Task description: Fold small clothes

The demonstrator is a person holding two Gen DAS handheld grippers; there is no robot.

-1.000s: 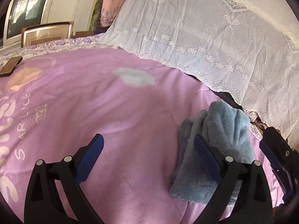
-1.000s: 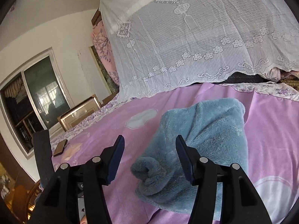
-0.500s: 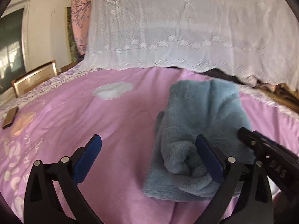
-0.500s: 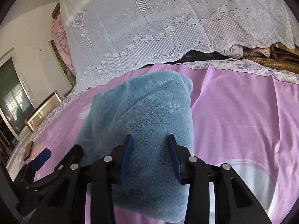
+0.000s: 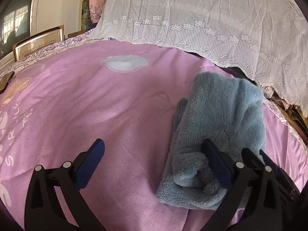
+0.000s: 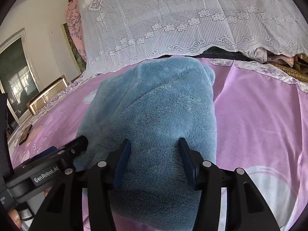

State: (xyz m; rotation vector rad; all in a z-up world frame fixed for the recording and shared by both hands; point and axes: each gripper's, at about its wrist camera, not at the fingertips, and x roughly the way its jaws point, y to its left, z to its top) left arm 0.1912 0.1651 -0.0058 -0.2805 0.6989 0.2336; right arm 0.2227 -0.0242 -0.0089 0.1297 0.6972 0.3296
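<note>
1. Fleecy blue-grey cloth, a small garment [image 5: 221, 123] folded into a thick bundle, lies on the pink bedspread [image 5: 115, 105] in the left wrist view, toward the right side and close to the hem of the white lace cover [image 5: 192, 19] draped behind it. Its near end curls into a soft roll.
2. Same view: the left gripper [image 5: 154, 156] stands wide open. Its left pad hangs over bare pink cloth, while its right pad sits against the near part of the garment, beside the roll. Nothing is between the pads except bedspread and the garment's left edge.
3. Same view: part of the right gripper [image 5: 269, 165] shows at the lower right, just beside the left gripper's right finger. A white cloud-shaped patch [image 5: 125, 63] is printed on the bedspread farther back, a wooden frame [image 5: 38, 42] stands at the far left edge of the bed, and a dark phone [image 5: 5, 80] lies near it.
4. Right wrist view: the garment [image 6: 154, 105] fills the centre, rising as a rounded mound on the bedspread [image 6: 259, 115].
5. Same view: the right gripper [image 6: 154, 150] is parted, with both blue pads pressed into the fleece on the near slope of the mound; a hump of cloth bulges between them. Whether the pads actually pinch it I cannot tell.
6. Same view: the left gripper [image 6: 57, 154] lies low at the left, its tip touching the garment's edge.
</note>
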